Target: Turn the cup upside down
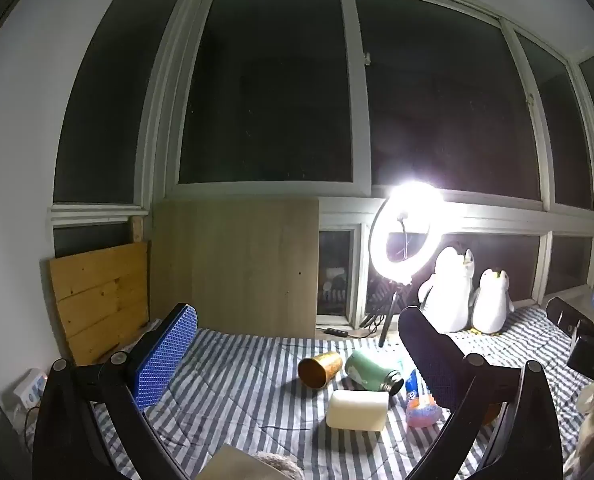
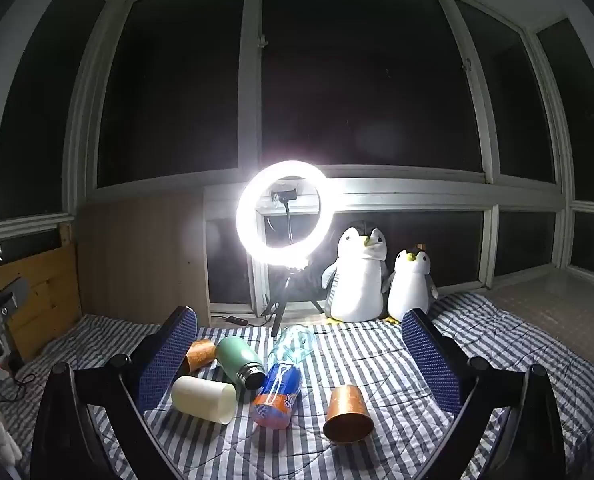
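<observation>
Lying on its side, the copper cup (image 2: 348, 414) points its mouth toward the camera (both tools gape, empty).

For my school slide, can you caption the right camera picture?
Open right gripper hovers over cups, a green bottle and two toy penguins on a striped bed.

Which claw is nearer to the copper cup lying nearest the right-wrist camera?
Right. The right claw has the glittery copper cup lying just ahead between its open fingers. The left claw is farther left; its own view hides that cup behind a finger.
</observation>
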Demonstrator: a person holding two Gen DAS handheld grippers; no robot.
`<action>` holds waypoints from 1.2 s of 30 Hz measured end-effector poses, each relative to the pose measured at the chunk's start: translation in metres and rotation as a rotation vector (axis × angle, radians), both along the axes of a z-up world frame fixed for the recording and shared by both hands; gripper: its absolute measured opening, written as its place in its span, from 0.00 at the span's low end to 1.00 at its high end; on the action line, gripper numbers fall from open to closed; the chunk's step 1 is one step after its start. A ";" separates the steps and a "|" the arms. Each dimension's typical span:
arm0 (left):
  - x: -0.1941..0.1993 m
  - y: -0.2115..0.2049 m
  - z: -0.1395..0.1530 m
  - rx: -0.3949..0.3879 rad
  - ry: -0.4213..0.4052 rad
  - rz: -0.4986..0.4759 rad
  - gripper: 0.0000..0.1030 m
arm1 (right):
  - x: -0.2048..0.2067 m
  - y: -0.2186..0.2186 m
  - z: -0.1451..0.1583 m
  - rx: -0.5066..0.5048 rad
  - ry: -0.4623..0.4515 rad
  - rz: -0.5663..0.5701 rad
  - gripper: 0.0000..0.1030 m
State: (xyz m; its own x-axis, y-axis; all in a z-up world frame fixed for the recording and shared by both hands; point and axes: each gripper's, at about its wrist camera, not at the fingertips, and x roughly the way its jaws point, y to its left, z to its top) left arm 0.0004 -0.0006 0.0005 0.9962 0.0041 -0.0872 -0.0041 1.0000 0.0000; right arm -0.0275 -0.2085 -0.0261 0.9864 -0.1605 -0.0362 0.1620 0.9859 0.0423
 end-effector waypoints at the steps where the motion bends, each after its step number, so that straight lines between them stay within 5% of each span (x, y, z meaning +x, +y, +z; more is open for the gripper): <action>1: 0.000 -0.001 0.000 0.000 0.000 0.001 0.99 | 0.000 0.001 0.000 -0.006 -0.003 -0.001 0.99; 36: 0.008 -0.003 -0.008 0.004 0.025 -0.014 0.99 | 0.003 -0.003 -0.004 0.006 0.009 -0.026 0.99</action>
